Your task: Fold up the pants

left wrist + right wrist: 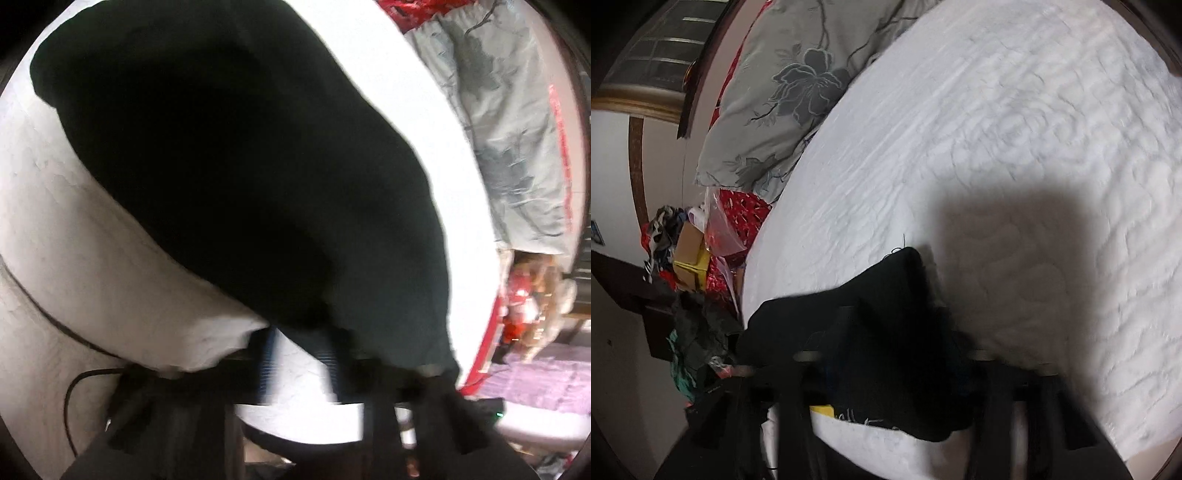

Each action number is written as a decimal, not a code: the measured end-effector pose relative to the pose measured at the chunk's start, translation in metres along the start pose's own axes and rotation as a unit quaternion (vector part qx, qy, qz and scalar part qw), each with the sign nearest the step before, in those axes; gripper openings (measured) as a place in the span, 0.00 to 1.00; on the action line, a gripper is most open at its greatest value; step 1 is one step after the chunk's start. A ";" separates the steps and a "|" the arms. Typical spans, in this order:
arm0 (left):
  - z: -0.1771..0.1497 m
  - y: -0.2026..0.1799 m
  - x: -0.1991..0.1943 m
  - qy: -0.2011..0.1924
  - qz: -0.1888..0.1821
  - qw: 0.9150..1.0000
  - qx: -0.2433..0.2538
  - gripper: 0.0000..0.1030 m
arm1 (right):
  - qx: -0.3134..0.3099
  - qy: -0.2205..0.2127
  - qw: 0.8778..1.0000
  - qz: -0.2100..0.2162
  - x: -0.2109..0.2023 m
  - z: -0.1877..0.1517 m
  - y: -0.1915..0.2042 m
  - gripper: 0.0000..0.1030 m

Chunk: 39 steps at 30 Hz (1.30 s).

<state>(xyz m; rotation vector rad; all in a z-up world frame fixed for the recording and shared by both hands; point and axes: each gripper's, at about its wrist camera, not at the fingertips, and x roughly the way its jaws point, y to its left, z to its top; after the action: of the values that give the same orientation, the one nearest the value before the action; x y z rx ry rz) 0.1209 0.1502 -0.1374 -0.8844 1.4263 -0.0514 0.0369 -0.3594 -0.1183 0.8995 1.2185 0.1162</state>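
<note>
left gripper (299, 354) fingers closed, pinching near hem of black pants (229, 166) | right gripper (886, 354) fingers pinching pants corner, blurred | pants spread on white quilted bed (1015, 147) | beyond pants: grey floral pillow (798, 85) at bed's far edge | off bed's side: cluttered dark shelf (639, 295), pale wall

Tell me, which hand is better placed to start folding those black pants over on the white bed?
Probably left: the left fingers look closed on the near edge of the pants, with the whole garment stretching ahead. The right fingers sit at just one small corner by the side of the bed.
</note>
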 end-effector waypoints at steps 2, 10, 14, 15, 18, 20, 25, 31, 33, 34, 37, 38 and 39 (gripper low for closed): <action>-0.004 0.001 -0.005 -0.002 -0.009 1.000 -0.010 0.06 | -0.014 0.004 1.000 -0.011 -0.003 0.002 0.004 0.11; -0.033 -0.028 0.007 0.034 -0.047 0.998 0.004 0.06 | -0.033 -0.032 0.999 -0.003 -0.045 0.046 0.014 0.11; -0.057 -0.050 0.046 0.076 -0.020 0.996 0.037 0.07 | -0.033 -0.053 0.997 -0.046 -0.065 0.075 -0.006 0.11; -0.060 -0.050 0.056 0.087 -0.015 0.995 0.037 0.07 | -0.029 -0.049 0.997 -0.056 -0.064 0.078 -0.013 0.12; -0.064 -0.054 0.059 0.089 -0.005 0.995 0.053 0.08 | -0.025 -0.046 0.991 -0.120 -0.062 0.081 -0.032 0.17; -0.065 -0.060 0.053 0.093 -0.011 0.994 0.064 0.10 | -0.018 -0.062 0.991 -0.117 -0.073 0.078 -0.038 0.19; -0.064 -0.047 -0.013 0.058 -0.028 0.992 0.106 0.29 | -0.002 -0.095 0.995 -0.044 -0.114 0.059 -0.033 0.33; -0.047 -0.008 -0.093 -0.049 -0.031 0.994 0.087 0.52 | -0.011 0.010 1.000 0.018 -0.068 0.007 0.004 0.41; -0.046 0.006 -0.107 -0.057 -0.040 0.995 0.068 0.55 | 0.004 0.044 0.999 0.029 -0.041 -0.006 0.010 0.41; -0.046 0.013 -0.112 -0.062 -0.040 0.996 0.057 0.55 | 0.008 0.052 0.998 0.030 -0.034 -0.012 0.012 0.41; -0.042 0.034 -0.127 -0.071 -0.042 0.996 0.026 0.59 | 0.017 0.076 0.997 0.021 -0.004 -0.026 0.021 0.41; -0.048 0.041 -0.132 -0.070 -0.046 0.996 0.019 0.63 | 0.022 0.083 0.996 0.023 0.006 -0.028 0.024 0.41; -0.045 0.044 -0.136 -0.069 -0.051 0.996 0.012 0.67 | 0.026 0.087 0.996 0.023 0.014 -0.028 0.028 0.41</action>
<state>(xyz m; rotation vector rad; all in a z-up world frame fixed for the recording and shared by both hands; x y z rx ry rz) 0.0345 0.2296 -0.0446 -0.9233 1.2488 -0.0829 0.0291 -0.3184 -0.1123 0.9786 1.3665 0.2049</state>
